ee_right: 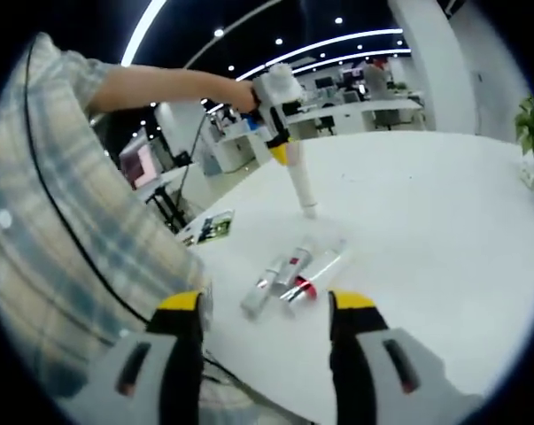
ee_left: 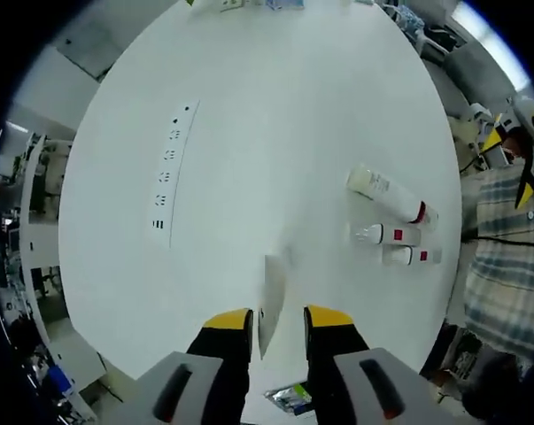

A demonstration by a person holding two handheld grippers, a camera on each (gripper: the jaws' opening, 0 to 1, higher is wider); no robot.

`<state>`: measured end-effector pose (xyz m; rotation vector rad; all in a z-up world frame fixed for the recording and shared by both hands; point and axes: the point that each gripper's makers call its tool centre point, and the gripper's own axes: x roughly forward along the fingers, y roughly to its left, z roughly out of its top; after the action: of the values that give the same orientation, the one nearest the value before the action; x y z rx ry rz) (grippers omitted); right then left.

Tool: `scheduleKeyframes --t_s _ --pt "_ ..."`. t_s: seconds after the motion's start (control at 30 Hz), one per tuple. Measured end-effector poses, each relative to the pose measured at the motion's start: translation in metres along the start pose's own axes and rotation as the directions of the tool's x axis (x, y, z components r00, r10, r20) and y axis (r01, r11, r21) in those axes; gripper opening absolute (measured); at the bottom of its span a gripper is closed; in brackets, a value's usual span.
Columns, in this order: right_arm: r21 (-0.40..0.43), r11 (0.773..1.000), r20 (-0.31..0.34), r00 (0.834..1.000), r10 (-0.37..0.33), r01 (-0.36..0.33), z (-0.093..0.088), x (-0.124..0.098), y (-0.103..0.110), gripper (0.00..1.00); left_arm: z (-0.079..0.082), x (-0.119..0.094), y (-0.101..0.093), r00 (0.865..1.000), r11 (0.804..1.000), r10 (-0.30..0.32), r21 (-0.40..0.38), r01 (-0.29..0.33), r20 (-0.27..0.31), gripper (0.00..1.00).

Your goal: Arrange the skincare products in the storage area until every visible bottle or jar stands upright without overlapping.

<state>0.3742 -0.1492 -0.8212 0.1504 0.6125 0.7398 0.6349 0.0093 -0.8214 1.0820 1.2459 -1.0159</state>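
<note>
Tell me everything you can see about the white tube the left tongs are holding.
The tube is slim, white and plastic-looking, with a small cap at its lower end touching the white table. The left tongs grip its top, holding it near upright with a slight tilt. From the left gripper view it appears end-on and blurred between the yellow-tipped jaws.

Left tool [ee_left: 278, 320]: jaws close on a white tube [ee_left: 271, 305], held upright.
Right tool [ee_right: 265, 305]: jaws apart, holding nothing.
Left arm [ee_right: 174, 87]: stretched forward, sleeve plaid.
</note>
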Motion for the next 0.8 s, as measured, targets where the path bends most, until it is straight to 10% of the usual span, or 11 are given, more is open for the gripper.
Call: scheduleKeyframes --t_s 0.43,0.6,0.8 --pt "-0.039 0.995 -0.068 0.993 0.092 -0.094 0.005 0.019 0.008 0.61 -0.039 -0.041 0.003 0.959 0.976 0.16 -0.185 -0.118 0.233 0.35" --pt "-0.024 0.988 -0.066 0.986 0.151 -0.153 0.014 0.027 0.012 0.57 -0.06 -0.051 -0.018 0.907 0.933 0.208 -0.353 -0.071 0.366 0.35" --pt "-0.028 0.984 -0.081 0.982 0.173 -0.176 0.021 0.04 0.009 0.61 -0.095 -0.037 -0.065 0.891 0.905 0.192 -0.426 0.001 0.411 0.35"
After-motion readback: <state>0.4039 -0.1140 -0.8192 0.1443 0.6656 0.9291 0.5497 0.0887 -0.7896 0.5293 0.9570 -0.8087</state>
